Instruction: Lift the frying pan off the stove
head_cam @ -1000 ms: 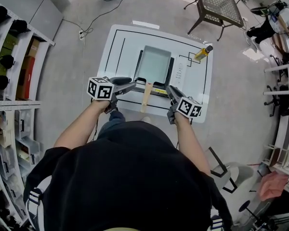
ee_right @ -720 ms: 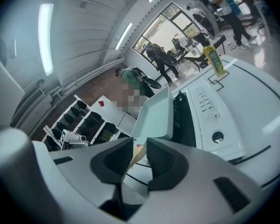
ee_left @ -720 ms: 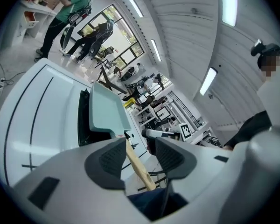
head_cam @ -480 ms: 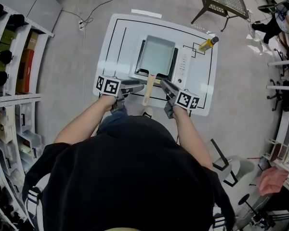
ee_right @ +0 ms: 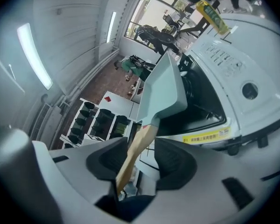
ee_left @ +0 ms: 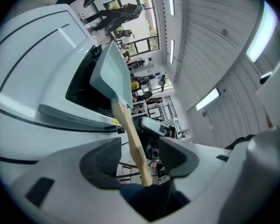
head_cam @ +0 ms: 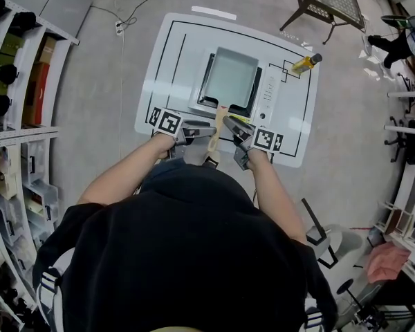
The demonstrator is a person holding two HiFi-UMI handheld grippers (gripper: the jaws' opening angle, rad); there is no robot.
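Left gripper [head_cam: 206,128] and right gripper [head_cam: 232,125] spread, jaws just opened wider, wooden handle [head_cam: 216,133] loose between both | frying pan [head_cam: 229,79] sat on stove [head_cam: 268,95], far of them | best bet was clamping handle squarely, lifting level

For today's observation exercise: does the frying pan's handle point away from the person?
No, the frying pan sits on the stove with its wooden handle pointing toward the person.

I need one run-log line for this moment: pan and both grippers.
frying pan: on stove | left gripper: fingers just opening, handle between, not gripped | right gripper: same
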